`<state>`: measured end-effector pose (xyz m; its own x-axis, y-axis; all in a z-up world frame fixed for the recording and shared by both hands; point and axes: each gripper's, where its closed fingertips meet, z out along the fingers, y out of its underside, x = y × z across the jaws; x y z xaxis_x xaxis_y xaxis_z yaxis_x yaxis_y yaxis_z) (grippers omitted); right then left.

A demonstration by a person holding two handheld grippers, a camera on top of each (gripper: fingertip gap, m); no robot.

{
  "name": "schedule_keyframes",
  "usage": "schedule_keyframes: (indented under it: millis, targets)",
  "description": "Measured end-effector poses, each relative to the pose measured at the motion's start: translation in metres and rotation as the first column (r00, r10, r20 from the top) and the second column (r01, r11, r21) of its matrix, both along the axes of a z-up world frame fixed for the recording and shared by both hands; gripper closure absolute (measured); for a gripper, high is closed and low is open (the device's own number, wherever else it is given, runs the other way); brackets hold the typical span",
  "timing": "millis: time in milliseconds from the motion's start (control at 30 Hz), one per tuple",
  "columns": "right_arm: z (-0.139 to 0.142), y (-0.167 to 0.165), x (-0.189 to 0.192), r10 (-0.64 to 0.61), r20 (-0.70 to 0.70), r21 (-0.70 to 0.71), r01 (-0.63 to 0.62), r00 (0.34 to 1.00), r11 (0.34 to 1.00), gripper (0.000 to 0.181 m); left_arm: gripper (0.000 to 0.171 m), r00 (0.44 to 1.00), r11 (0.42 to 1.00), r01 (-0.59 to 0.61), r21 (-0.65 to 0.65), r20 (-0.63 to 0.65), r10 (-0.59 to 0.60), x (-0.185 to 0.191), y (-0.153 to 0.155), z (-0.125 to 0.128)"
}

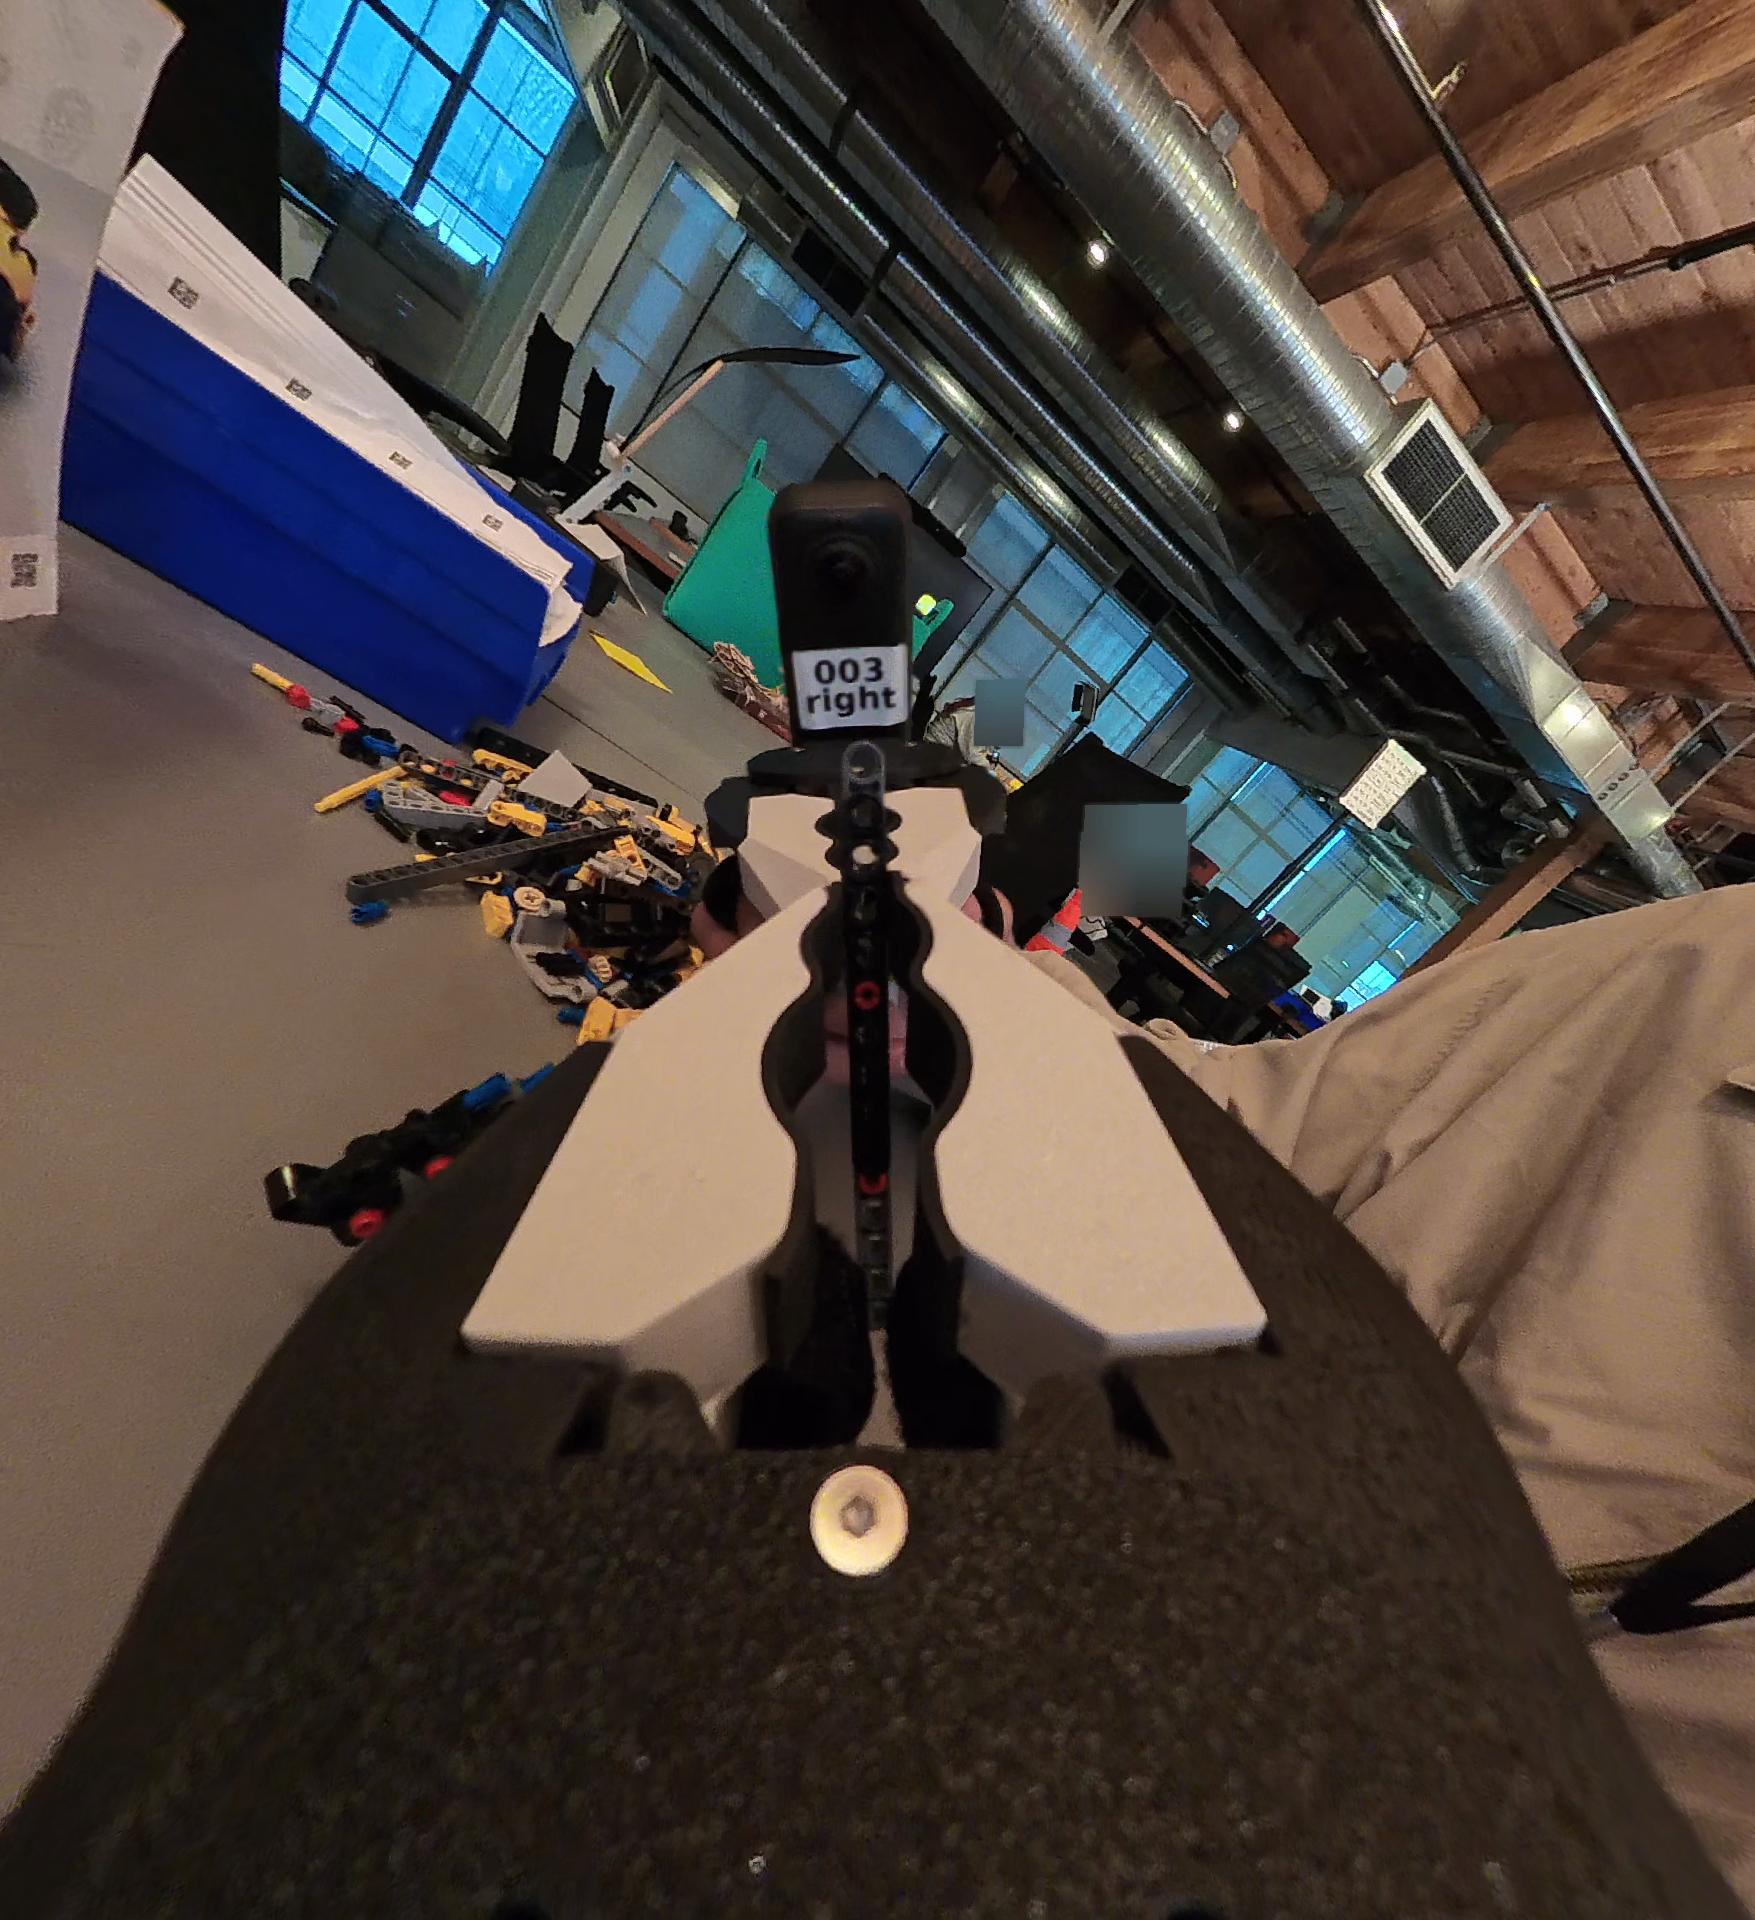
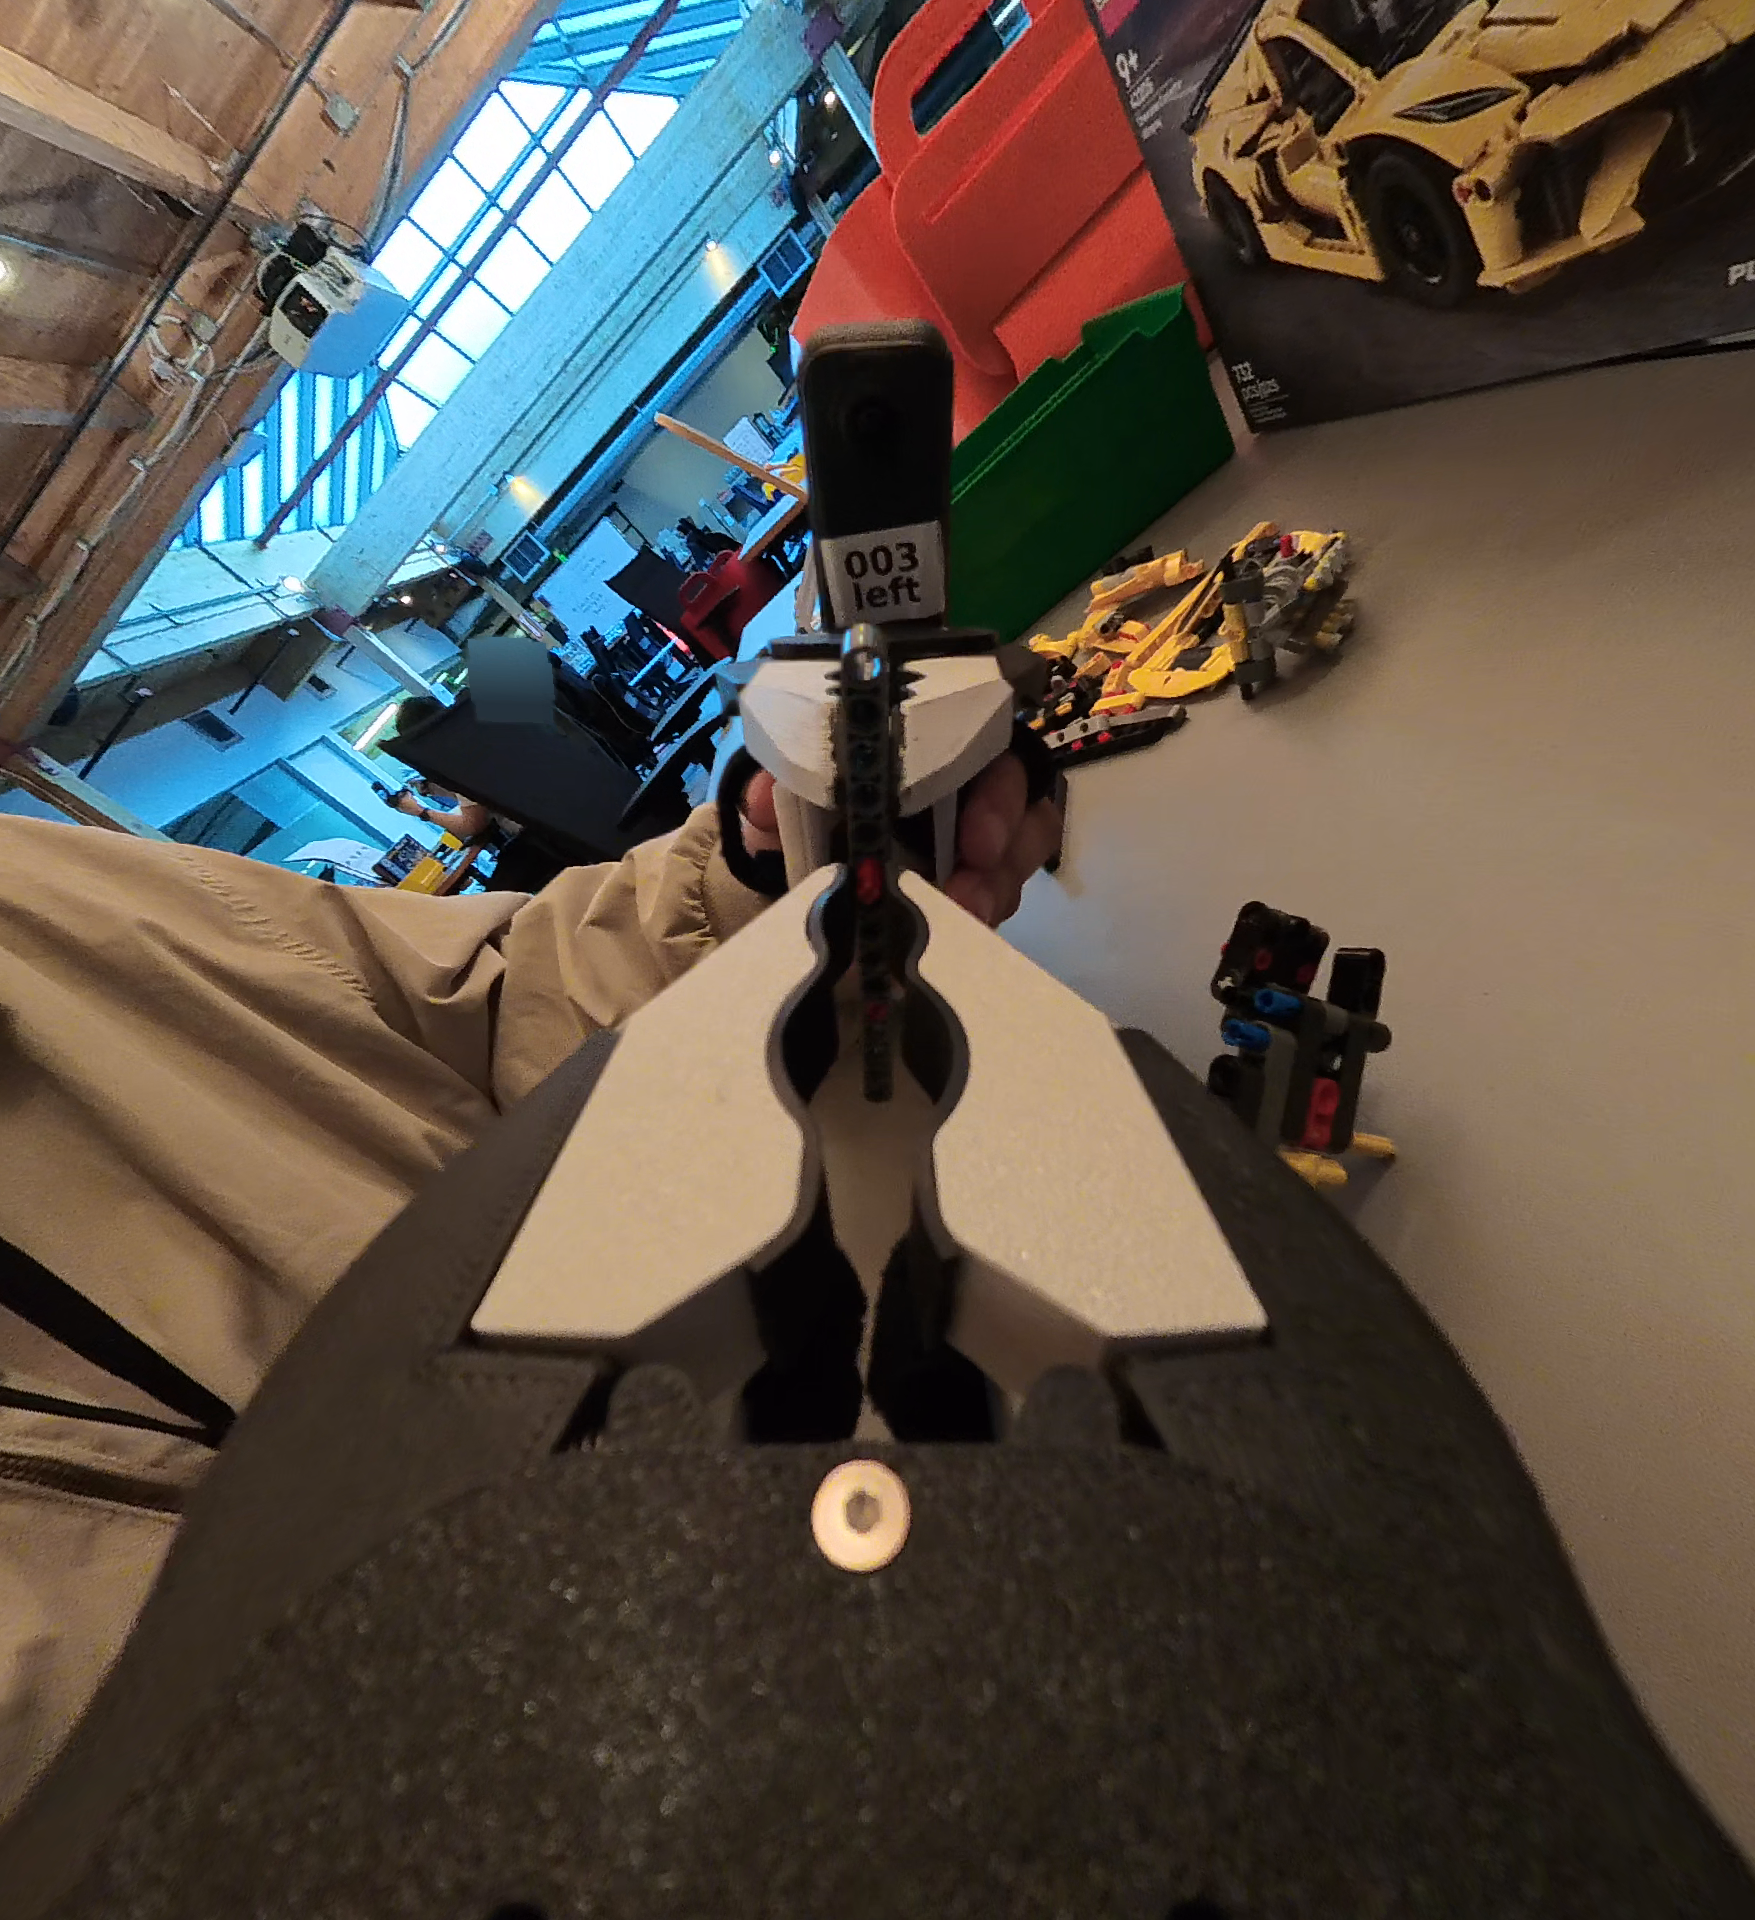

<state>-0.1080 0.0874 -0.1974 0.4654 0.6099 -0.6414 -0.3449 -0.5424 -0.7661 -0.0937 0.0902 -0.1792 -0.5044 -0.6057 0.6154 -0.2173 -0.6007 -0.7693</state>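
Note:
A long black beam with holes and red pins [image 1: 865,1039] is held in the air between both grippers, which face each other end to end. My left gripper [image 1: 865,904] is shut on one end of the beam. My right gripper [image 2: 868,883] is shut on the other end of the beam [image 2: 871,997]. The right gripper also shows in the left wrist view [image 1: 860,831], with its camera above it. The left gripper shows in the right wrist view [image 2: 868,727], with a hand behind it. Both are lifted off the grey table [image 2: 1475,831].
A pile of loose yellow, black and grey building pieces [image 1: 561,862] lies by a blue bin [image 1: 312,520]. A small black assembly [image 1: 364,1174] lies nearer. A part-built yellow model [image 2: 1216,623], a small upright assembly [image 2: 1299,1049], a green bin [image 2: 1081,457] and a car-picture box [image 2: 1475,208] stand around. Less than 4 cm separates the two grippers' tips.

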Motion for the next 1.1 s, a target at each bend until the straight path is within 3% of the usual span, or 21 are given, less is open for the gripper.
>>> schedule_keyframes:
  millis: [333, 533, 833, 900, 967, 1033, 1100]
  targets:
    - [0.011, -0.001, 0.01, -0.022, -0.078, -0.004, 0.022, 0.997, 1.0, 0.178, 0.165, 1.0, 0.998, 0.013, 0.056, 0.015, -0.013, 0.0, -0.009, -0.003]
    - [0.015, -0.001, 0.007, -0.029, -0.078, 0.037, 0.032, 0.996, 0.999, 0.178, 0.165, 0.999, 1.0, 0.024, 0.006, 0.033, -0.024, -0.001, -0.008, 0.002]
    - [0.014, -0.001, 0.012, -0.042, 0.013, 0.083, 0.041, 0.999, 0.996, 0.179, 0.165, 0.999, 0.983, -0.038, 0.18, 0.029, 0.034, -0.005, 0.001, 0.006]
    - [0.036, -0.004, 0.058, -0.167, -0.092, 0.135, 0.178, 0.982, 0.975, 0.18, 0.165, 0.976, 0.986, -0.168, 0.009, 0.14, 0.165, -0.028, 0.051, 0.034]
    - [0.039, -0.014, 0.095, -0.247, -0.048, 0.157, 0.251, 0.968, 0.955, 0.18, 0.166, 0.947, 0.963, -0.253, -0.089, 0.182, 0.266, -0.051, 0.097, 0.045]
    - [0.033, -0.018, 0.099, -0.24, 0.025, 0.132, 0.235, 0.97, 0.963, 0.18, 0.165, 0.942, 0.955, -0.261, -0.142, 0.177, 0.284, -0.052, 0.107, 0.044]
    - [0.002, -0.017, 0.111, -0.27, 0.267, 0.045, 0.268, 0.925, 0.962, 0.179, 0.165, 0.953, 0.95, -0.221, -0.219, 0.159, 0.258, -0.043, 0.101, 0.04]
